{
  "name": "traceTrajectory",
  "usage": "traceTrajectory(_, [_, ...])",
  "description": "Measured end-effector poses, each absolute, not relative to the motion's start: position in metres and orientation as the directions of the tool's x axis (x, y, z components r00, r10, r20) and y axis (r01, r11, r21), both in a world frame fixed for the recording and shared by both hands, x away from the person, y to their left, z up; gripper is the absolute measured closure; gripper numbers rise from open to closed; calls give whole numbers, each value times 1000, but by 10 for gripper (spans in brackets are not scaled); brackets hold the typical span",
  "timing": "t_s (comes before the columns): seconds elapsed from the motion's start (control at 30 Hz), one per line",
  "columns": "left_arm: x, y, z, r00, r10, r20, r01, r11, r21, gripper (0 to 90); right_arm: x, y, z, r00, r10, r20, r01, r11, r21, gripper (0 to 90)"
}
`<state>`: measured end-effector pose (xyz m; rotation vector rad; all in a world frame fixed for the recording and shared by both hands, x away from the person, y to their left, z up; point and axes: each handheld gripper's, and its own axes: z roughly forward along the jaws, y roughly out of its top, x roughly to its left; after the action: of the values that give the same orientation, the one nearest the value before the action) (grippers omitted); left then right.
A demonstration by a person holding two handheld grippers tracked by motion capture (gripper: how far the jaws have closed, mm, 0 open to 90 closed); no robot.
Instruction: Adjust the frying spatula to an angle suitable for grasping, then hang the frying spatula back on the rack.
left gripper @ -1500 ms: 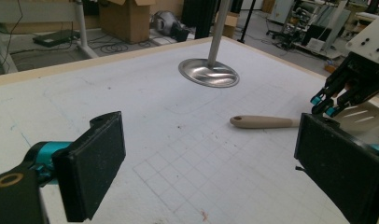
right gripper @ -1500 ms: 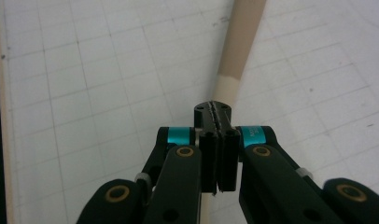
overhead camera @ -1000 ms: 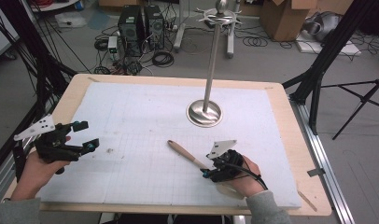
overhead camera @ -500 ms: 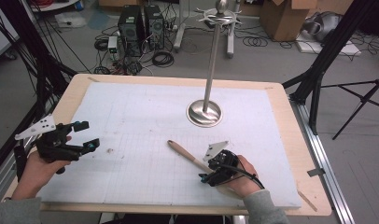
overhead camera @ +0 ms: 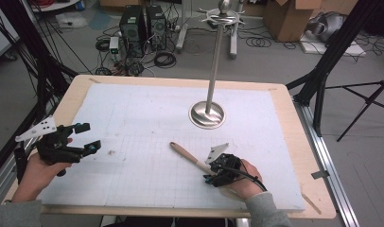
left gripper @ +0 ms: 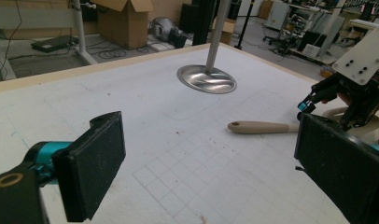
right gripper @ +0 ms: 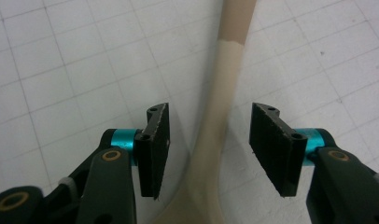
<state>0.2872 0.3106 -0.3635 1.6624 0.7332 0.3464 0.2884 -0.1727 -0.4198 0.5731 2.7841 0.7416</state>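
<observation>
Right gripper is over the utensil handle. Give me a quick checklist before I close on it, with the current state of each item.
1. Long beige utensil with a wooden handle lies between the jaws of the right gripper: ok.
2. Pads pressing on it: not ok; the jaws have just been closing, but gaps show on both sides.
3. Handle centred: not ok, it lies nearer one pad.
4. Left gripper open and apart from the utensil: ok.
5. Steel stand with a round base apart from the utensil tip: ok.
6. Shape of the utensil head under the right gripper: cannot tell.
</observation>
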Motion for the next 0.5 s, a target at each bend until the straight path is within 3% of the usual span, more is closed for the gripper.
traceTrajectory(0.27, [289, 313, -363, 754, 633, -173, 275, -65, 959, 92, 289, -174, -420, -908, 415, -63, 325, 790, 519, 598])
traceTrajectory(0.5, [288, 312, -362, 758, 629, -173, 272, -64, 960, 92, 288, -178, -421, -897, 440, -41, 355, 773, 525, 653])
